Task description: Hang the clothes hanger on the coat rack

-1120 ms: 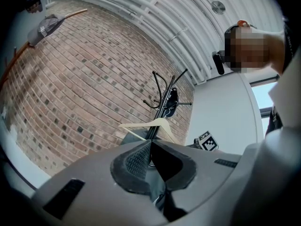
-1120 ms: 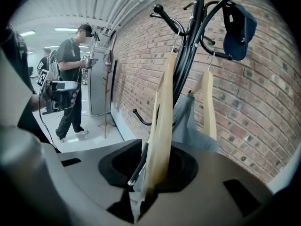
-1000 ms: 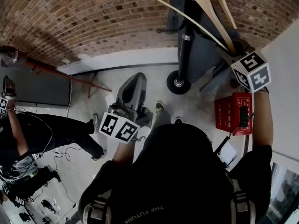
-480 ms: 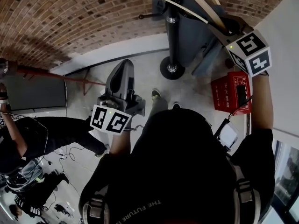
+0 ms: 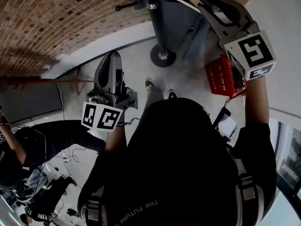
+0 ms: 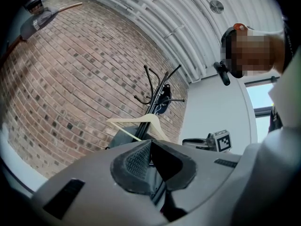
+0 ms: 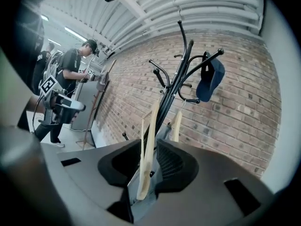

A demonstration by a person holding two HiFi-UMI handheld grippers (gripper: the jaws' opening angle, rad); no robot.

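While standing before the rack (image 7: 172, 97), pictured with right hand-held gripper (image 7: 149, 157) clamped on the hanger (image 7: 150, 124), left hand-held gripper (image 6: 150, 149) lower, jaws together, empty.

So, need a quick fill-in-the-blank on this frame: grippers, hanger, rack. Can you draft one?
1. The right gripper has its fingers ____ on the pale wooden clothes hanger.
2. The left gripper, fingers together, holds ____.
3. A ____ cap hangs on the black metal coat rack.
4. The wall behind the coat rack is made of ____.

Missing words: shut; nothing; blue; brick
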